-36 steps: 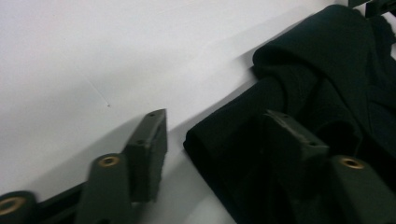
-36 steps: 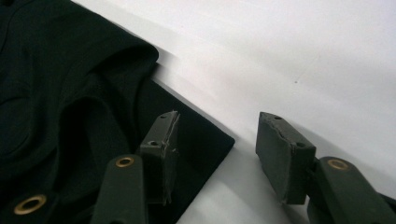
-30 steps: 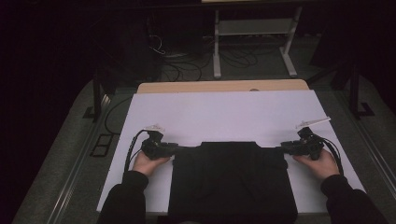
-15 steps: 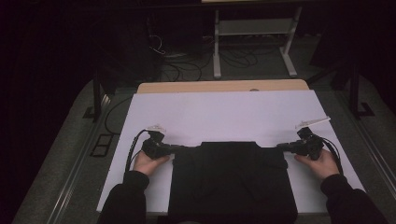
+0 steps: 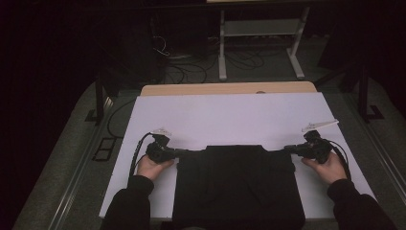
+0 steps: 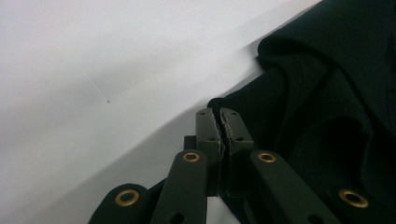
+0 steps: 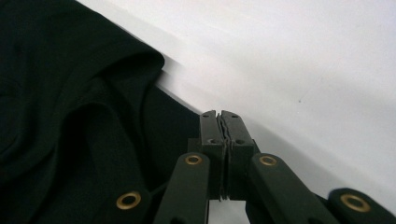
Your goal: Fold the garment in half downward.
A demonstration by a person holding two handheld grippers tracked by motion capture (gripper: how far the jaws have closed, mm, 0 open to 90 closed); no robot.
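Both grippers have just clamped down on the black garment (image 5: 237, 187), their jaws closing over the past second while the hands kept nearly where they were; the cloth itself lies much as it did a moment ago.

Seen from above, the garment is spread flat on the white board (image 5: 230, 115) at the person's side of the table, a broad dark rectangle with its far edge running straight between the two grippers and its near edge hanging to the board's front. It is plain black, matte, with soft folds bunched at each far corner where it is gripped.

At the left corner, the left gripper (image 5: 178, 153) points inward, held by the left hand (image 5: 153, 166). In the left gripper view its jaws stand pressed together with only a thin seam between the pads, and a fold of the cloth (image 6: 322, 102) rises right beside and behind them; the fabric appears pinched at the tips.

At the right corner, the right gripper (image 5: 290, 149) mirrors it, held by the right hand (image 5: 329, 167). In the right gripper view the jaws are likewise closed tight, a sliver of material caught in the seam, with the garment (image 7: 70, 93) rumpled to one side and bare board (image 7: 303, 60) to the other.
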